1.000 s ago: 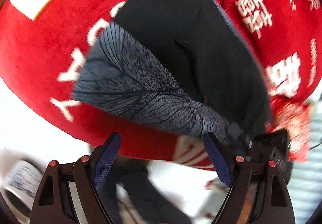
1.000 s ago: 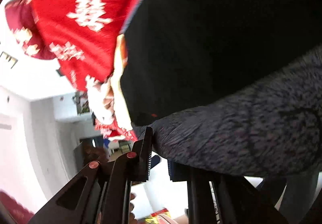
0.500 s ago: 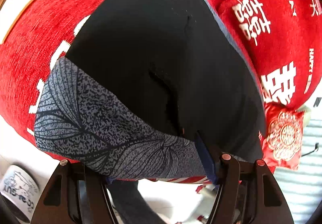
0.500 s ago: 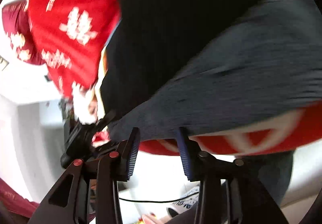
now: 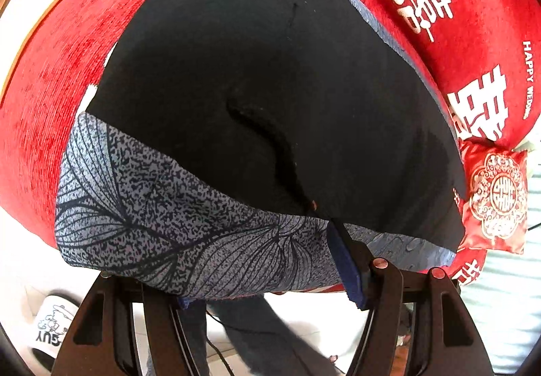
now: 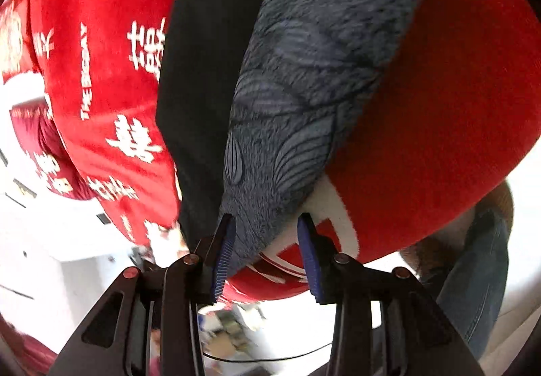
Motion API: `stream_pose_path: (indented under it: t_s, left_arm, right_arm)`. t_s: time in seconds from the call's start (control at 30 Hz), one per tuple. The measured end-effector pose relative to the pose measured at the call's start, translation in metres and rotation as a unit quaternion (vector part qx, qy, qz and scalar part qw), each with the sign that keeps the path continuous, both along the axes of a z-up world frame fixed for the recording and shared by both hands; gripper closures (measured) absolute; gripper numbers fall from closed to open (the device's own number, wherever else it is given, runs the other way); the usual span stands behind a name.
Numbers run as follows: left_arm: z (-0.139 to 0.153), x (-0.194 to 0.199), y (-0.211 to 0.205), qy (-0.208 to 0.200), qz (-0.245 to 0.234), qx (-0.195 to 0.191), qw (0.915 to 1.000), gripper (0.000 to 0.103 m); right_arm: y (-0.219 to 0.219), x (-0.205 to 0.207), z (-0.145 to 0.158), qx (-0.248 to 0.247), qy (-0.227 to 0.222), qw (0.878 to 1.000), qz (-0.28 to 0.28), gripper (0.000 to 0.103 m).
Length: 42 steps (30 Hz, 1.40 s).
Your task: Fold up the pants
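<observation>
I see one pair of black pants (image 5: pixel 270 78) lying on the red blanket (image 5: pixel 50 98). My left gripper (image 5: pixel 263 278) seems to pinch its grey leaf-print band (image 5: pixel 162 207), one pad hidden. My right gripper (image 6: pixel 267 257) stands spread around the band's corner, untouched. The blanket reads "HAPPY WEDDING"; one slipper (image 5: pixel 50 325) beside it reads "GUY".

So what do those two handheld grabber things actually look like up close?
Both the left gripper and the right gripper have matte black angular frames with triangular cut-outs, small copper-red round bolt heads, and fingers faced with ribbed dark blue pads.
</observation>
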<state>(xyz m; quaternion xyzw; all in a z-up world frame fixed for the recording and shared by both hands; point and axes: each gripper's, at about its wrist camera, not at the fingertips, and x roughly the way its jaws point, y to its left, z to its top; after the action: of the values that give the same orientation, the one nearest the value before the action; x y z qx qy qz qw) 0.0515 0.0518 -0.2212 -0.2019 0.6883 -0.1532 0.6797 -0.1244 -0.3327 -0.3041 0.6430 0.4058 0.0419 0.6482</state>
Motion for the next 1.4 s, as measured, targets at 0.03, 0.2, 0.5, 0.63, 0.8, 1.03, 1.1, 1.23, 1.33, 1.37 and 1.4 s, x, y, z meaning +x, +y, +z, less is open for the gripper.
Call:
stream_pose_path:
  t_s: [0.03,0.2,0.5,0.63,0.8,1.03,1.1,1.23,1.33,1.37,1.4]
  left_arm:
    - [0.000,0.000,-0.001,0.000,0.000,0.000,1.0000,0.035]
    - [-0.001,0.000,-0.002,-0.007,-0.006,0.010,0.9999,0.067]
    - [0.060,0.027,-0.012,-0.030,0.006,-0.011,0.9995,0.073]
    - [0.097,0.070,-0.033,-0.076,0.007,-0.013,0.9970,0.073]
    - [0.107,0.151,-0.064,-0.140,0.007,0.028,0.9898,0.066]
    - [0.039,0.231,-0.099,-0.146,0.031,0.145,0.9781,0.041]
    - [0.021,0.242,-0.102,-0.138,0.040,0.177,0.9736,0.035]
    - [0.028,0.250,-0.100,-0.133,0.065,0.208,0.9668,0.029]
    - [0.058,0.237,-0.088,-0.149,0.069,0.208,0.9643,0.029]
    - [0.067,0.232,-0.086,-0.155,0.067,0.214,0.9621,0.029]
    - [0.074,0.225,-0.085,-0.162,0.058,0.227,0.9585,0.029]
  right_arm:
    - [-0.005,0.001,-0.001,0.007,-0.006,1.000,-0.005,0.061]
    - [-0.009,0.026,0.007,0.015,0.004,1.000,-0.002,0.095]
    - [-0.029,0.088,0.093,-0.029,-0.028,0.995,0.089,0.095]
    - [-0.047,0.139,0.120,-0.042,-0.049,0.990,0.122,0.095]
    - [-0.067,0.244,0.131,-0.075,-0.033,0.979,0.188,0.092]
    - [-0.085,0.338,0.068,-0.125,0.036,0.963,0.236,0.091]
    - [-0.085,0.350,0.053,-0.137,0.040,0.958,0.247,0.091]
    - [-0.087,0.355,0.051,-0.119,0.031,0.957,0.261,0.084]
    - [-0.083,0.349,0.087,-0.157,-0.004,0.942,0.296,0.043]
    - [-0.079,0.348,0.099,-0.170,-0.019,0.937,0.305,0.042]
    - [-0.075,0.343,0.113,-0.183,-0.039,0.929,0.318,0.042]
